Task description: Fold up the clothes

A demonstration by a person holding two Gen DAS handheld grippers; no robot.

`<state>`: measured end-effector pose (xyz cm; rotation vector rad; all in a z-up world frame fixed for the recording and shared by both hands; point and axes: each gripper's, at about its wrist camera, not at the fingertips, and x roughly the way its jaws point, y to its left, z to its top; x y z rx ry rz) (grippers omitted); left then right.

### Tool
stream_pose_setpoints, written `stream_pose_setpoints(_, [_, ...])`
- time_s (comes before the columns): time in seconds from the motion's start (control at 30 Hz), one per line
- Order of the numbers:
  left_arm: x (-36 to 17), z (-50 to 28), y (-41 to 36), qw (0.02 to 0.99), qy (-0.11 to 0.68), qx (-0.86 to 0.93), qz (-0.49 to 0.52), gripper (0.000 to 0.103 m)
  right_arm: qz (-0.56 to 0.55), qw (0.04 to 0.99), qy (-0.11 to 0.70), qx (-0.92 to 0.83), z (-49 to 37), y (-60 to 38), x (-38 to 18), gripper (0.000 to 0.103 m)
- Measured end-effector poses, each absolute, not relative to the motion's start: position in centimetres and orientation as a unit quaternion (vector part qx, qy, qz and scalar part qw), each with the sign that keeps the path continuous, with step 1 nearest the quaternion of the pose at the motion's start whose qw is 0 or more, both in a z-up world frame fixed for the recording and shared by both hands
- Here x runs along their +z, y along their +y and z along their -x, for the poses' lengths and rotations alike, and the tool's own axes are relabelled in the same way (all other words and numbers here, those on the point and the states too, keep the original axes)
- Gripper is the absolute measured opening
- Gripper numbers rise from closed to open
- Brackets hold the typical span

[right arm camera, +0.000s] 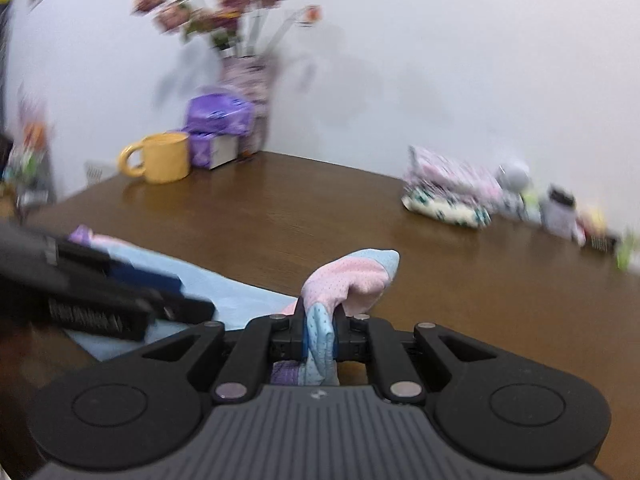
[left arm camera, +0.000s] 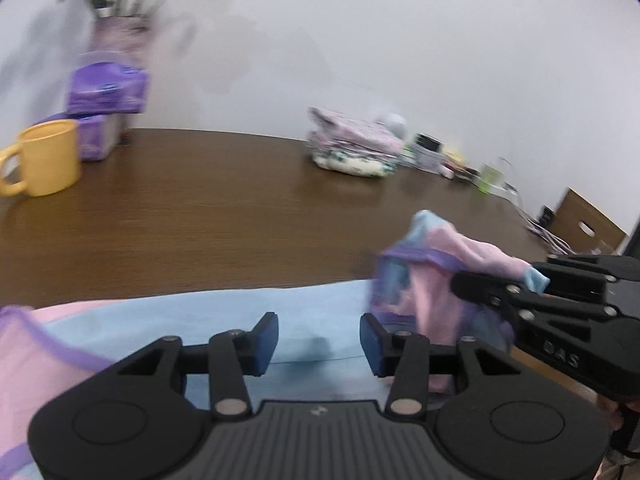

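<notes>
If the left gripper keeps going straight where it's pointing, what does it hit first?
Probably the pastel garment spread just under and ahead of the left gripper, whose jaws stand open; past it lies bare wooden table. Depth is uncertain.

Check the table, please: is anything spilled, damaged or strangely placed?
Nothing stands out. The mug stands upright, the folded pile sits neat near the wall, and the garment is only bunched where the right hand-held gripper pinches it. The left hand-held gripper is open.

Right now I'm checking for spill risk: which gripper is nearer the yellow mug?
Left. The left gripper hovers open over the garment, toward the yellow mug; the right gripper grips cloth farther off.
</notes>
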<state>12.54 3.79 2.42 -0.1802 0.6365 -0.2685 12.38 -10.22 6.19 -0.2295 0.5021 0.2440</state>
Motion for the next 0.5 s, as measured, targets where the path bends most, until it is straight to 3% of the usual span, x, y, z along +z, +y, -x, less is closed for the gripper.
stream_pose_setpoints(0.5, [1.4, -10.3, 7.3, 0.938, 0.3, -0.127, 0.12, 0.043, 0.268, 0.897, 0.277, 0.215, -12.5, -1.7, 3.1, 0.009])
